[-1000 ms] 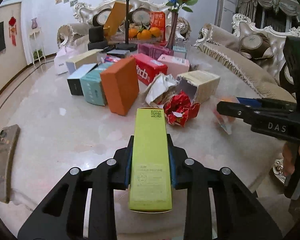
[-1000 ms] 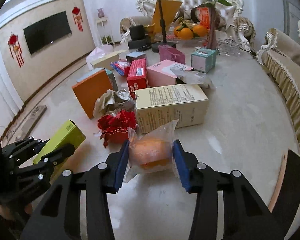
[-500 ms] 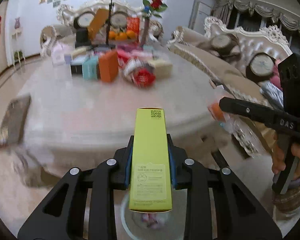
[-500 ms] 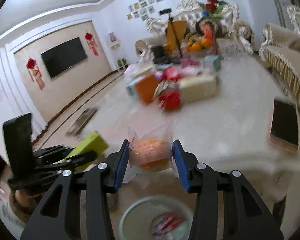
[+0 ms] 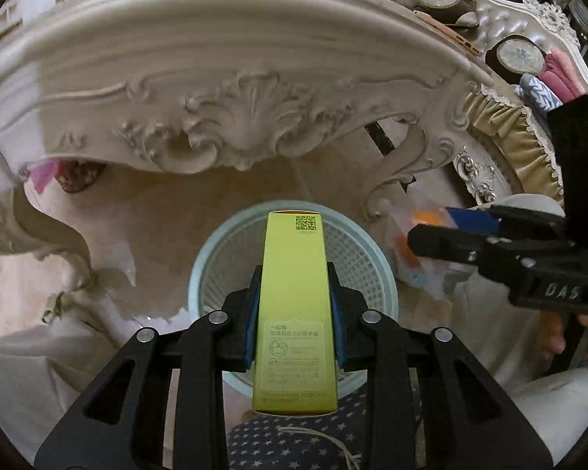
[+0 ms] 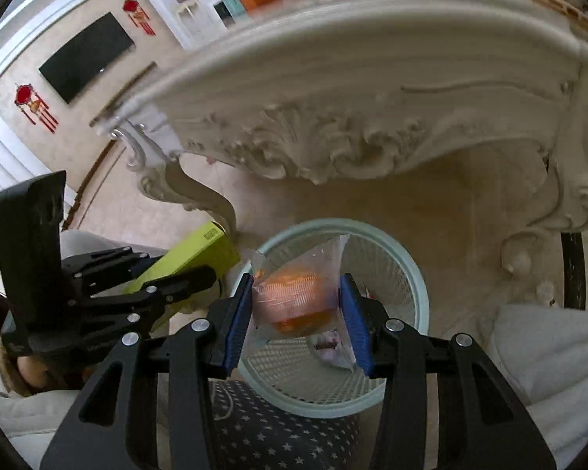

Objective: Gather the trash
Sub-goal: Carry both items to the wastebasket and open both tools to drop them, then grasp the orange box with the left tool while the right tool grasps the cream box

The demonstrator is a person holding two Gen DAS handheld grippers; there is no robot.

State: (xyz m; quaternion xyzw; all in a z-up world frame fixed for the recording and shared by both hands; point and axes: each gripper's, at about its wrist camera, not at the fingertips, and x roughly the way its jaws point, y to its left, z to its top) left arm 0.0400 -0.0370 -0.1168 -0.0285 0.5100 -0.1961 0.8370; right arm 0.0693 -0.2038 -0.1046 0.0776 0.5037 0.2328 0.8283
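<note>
Left wrist view shows the left gripper [image 5: 294, 313] pinching the yellow-green box [image 5: 294, 309] above the mesh wastebasket [image 5: 376, 262], while the right gripper [image 6: 296, 309] pinches the bagged orange [image 6: 294, 293] likewise; each release is best made inside the rim, clear of the carved table [image 5: 231, 90].

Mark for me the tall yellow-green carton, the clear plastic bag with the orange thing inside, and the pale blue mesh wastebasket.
Yellow-green carton [image 5: 296, 297]: left wrist view, front face.
Clear plastic bag [image 6: 294, 297]: right wrist view, its middle.
Pale blue mesh wastebasket [image 6: 419, 286]: right wrist view, right rim.

A pale mesh wastebasket [image 5: 372, 258] stands on the beige floor [image 5: 176, 215], below the carved table [image 5: 215, 78].
</note>
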